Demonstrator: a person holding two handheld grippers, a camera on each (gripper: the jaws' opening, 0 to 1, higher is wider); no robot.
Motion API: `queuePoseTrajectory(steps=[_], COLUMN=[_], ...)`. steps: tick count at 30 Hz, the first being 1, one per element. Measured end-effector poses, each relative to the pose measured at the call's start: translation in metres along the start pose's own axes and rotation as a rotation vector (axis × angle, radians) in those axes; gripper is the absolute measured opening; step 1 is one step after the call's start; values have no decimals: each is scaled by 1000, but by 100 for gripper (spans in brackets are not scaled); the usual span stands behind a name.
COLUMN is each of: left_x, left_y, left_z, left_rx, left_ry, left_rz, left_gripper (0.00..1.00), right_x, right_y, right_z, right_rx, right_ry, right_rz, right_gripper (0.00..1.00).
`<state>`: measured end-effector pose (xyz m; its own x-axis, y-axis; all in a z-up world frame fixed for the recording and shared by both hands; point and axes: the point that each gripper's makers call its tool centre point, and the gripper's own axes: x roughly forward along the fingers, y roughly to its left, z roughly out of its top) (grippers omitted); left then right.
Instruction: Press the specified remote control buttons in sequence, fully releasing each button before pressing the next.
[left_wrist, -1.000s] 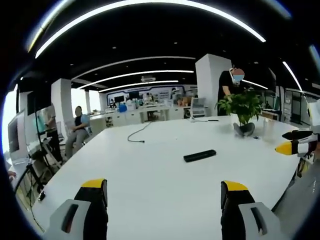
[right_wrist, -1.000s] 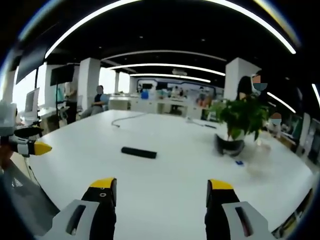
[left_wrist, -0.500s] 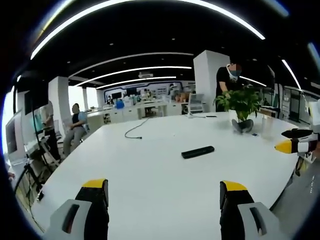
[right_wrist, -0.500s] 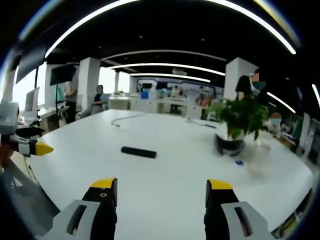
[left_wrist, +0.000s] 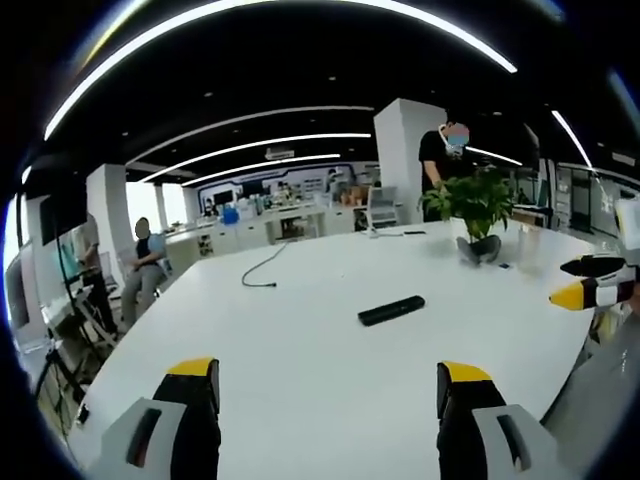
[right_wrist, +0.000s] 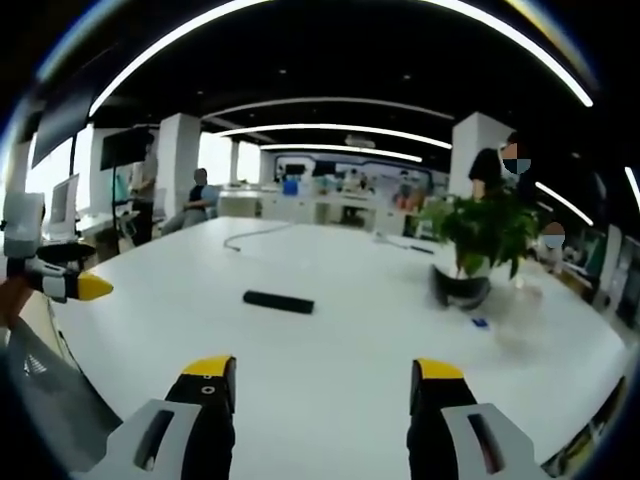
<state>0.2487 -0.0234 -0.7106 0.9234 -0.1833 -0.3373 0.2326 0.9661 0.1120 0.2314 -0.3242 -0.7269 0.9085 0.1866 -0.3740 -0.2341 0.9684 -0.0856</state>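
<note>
A black remote control (left_wrist: 391, 310) lies flat near the middle of the white table (left_wrist: 300, 340), some way beyond both grippers. In the left gripper view my left gripper (left_wrist: 326, 378) stands open over the near table edge, nothing between its yellow-tipped fingers. The right gripper's yellow tip (left_wrist: 575, 293) enters at the right edge. In the right gripper view the remote control (right_wrist: 278, 301) lies ahead and slightly left of my open right gripper (right_wrist: 322, 373). The left gripper's yellow tip (right_wrist: 85, 288) shows at the left, off the table's edge.
A potted green plant (left_wrist: 472, 215) (right_wrist: 470, 250) stands on the far side of the table, with a small blue item (right_wrist: 479, 323) next to it. A dark cable (left_wrist: 262, 270) trails across the far table. A person (left_wrist: 445, 160) stands behind the plant; another person (left_wrist: 140, 265) sits at the left.
The left gripper view has shifted slightly, so the scene slid a little left and up. In the right gripper view the left gripper's tip came a bit further in. The remote has not moved.
</note>
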Motion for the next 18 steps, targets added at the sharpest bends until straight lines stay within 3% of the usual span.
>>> queuePoseTrajectory(steps=[9, 18], left_x=[19, 49], left_y=[-1, -7], left_z=[11, 30], left_rx=[54, 129], left_ry=[17, 35], left_rz=[-60, -145], left_gripper=[89, 89], right_x=[0, 1], right_y=[0, -4], right_z=[-3, -9], right_rx=[8, 22], right_ry=[14, 53], right_rz=[1, -13], right_gripper=[63, 48])
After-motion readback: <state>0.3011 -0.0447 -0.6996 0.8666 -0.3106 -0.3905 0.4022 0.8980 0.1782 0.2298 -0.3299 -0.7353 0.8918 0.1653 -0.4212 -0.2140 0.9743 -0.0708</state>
